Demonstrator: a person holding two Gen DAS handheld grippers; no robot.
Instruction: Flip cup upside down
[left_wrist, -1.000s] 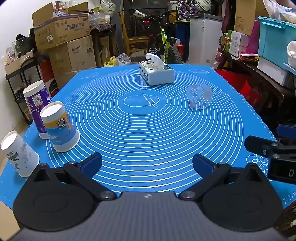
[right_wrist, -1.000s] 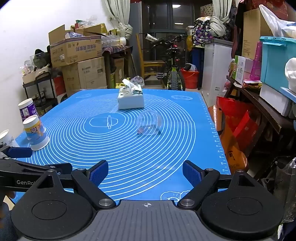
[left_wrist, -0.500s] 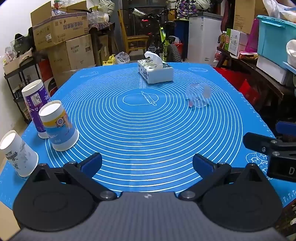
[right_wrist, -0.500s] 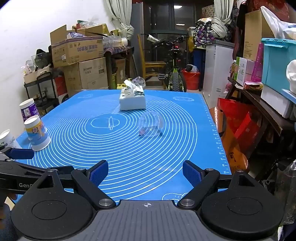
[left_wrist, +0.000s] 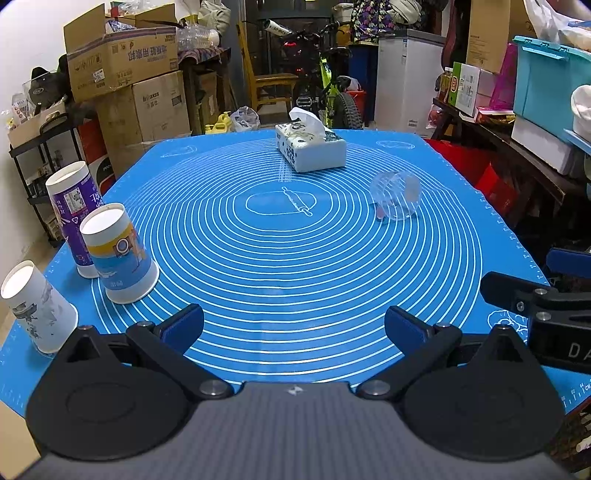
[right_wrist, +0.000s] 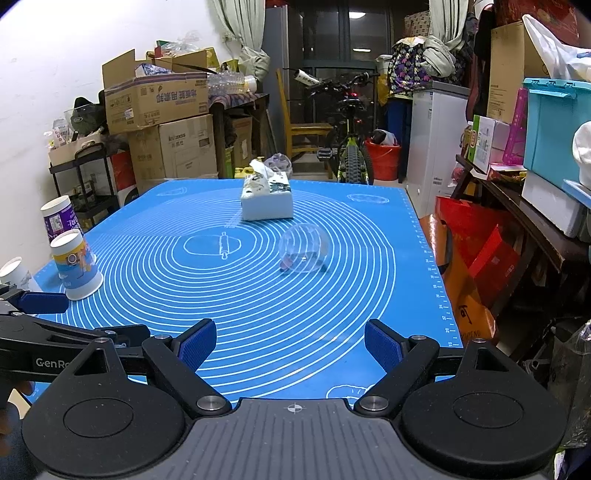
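Note:
A clear plastic cup (left_wrist: 396, 197) lies on its side on the blue mat (left_wrist: 295, 266), right of centre; it also shows in the right wrist view (right_wrist: 303, 248), mouth toward me. My left gripper (left_wrist: 293, 326) is open and empty, low over the mat's near edge. My right gripper (right_wrist: 290, 341) is open and empty, near the front right of the mat, well short of the cup. Each gripper shows at the edge of the other's view.
Three paper cups stand upside down at the left edge: a purple one (left_wrist: 72, 210), a blue-yellow one (left_wrist: 116, 254), a white one (left_wrist: 35, 312). A tissue box (left_wrist: 310, 147) sits at the back centre. Boxes, a bicycle and shelves surround the table.
Both grippers have shifted slightly; the view has tilted a little upward. The cup and other objects have not moved.

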